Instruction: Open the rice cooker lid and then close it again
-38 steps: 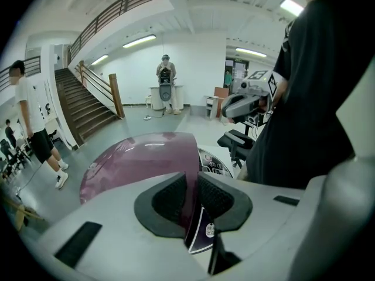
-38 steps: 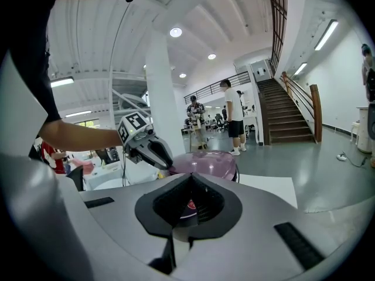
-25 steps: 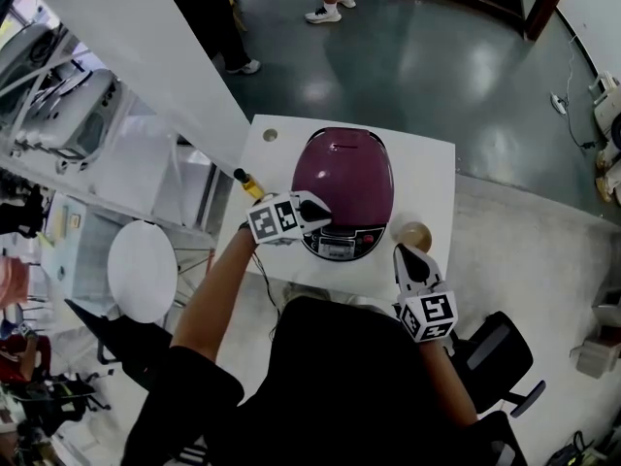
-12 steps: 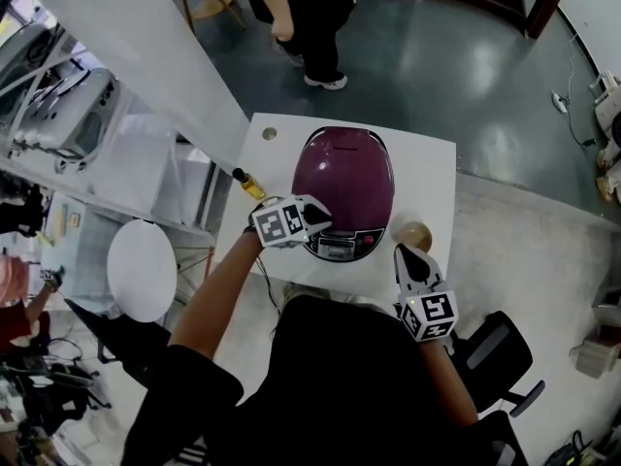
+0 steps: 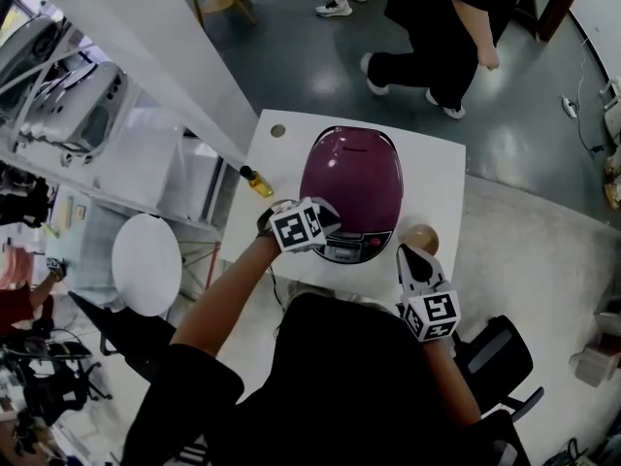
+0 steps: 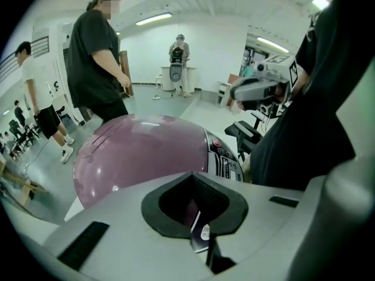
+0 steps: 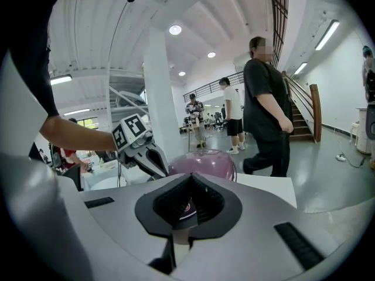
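The purple rice cooker stands on the white table with its lid down. Its silver control panel faces me. My left gripper is shut and empty, its tips pointing down at the lid's front left edge, just above the panel. I cannot tell whether they touch it. In the left gripper view the dome and panel lie right beyond the shut left gripper. My right gripper hangs shut and empty, right of the cooker. The right gripper view shows the cooker beyond the right gripper.
A small tan bowl sits by the right gripper's tips. A yellow bottle lies at the table's left edge. A round white stool stands to the left, a dark chair to the right. A person walks behind the table.
My left gripper has rolled a little and shifted slightly right along the cooker's front. The right gripper has stayed put. A person has walked across the floor behind the table.
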The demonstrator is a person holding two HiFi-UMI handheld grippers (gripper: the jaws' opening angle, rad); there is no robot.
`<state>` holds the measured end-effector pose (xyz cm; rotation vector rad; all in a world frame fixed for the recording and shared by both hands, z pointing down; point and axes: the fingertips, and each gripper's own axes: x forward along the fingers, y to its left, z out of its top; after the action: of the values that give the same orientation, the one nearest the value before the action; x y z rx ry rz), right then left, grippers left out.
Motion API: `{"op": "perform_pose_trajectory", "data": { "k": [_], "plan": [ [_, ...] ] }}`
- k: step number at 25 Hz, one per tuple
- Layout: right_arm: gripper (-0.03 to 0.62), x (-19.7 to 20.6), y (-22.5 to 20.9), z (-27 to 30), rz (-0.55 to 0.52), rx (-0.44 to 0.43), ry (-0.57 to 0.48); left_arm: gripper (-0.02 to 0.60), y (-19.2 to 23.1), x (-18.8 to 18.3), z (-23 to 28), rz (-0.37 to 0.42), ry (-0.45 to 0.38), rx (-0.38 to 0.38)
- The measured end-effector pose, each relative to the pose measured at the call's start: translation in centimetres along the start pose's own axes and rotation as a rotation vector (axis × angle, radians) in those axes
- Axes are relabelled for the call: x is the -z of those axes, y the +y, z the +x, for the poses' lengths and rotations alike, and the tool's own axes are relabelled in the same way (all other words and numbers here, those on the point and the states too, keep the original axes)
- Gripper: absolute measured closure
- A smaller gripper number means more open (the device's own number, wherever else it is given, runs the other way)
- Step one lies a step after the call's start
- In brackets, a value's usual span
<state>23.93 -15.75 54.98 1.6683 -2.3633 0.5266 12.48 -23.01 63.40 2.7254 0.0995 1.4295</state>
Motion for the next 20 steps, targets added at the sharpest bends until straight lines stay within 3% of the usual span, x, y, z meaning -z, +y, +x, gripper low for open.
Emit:
{"op": "perform_pose_trajectory", "data": {
  "k": [9,14,16,20],
  "plan": [
    [0.594,0.4,0.5,0.7,0.001,-0.021,0.012,0.578,-0.1,-0.1,0.5,0.013,0.049,-0.034],
    [0.594,-0.4,0.8,-0.1,0.009,-0.017,-0.006,0.578,-0.3,0.2,-0.1,-0.040,0.016,-0.059],
    [0.594,-0.4,0.4,-0.8,0.026,-0.003,-0.016,0.578,-0.3,-0.2,-0.6,-0.094,-0.028,-0.088],
    [0.594,1.6,0.0,-1.8,0.090,0.023,-0.021,0.578,-0.9,-1.1,-3.3,-0.276,-0.221,-0.166]
  ]
}}
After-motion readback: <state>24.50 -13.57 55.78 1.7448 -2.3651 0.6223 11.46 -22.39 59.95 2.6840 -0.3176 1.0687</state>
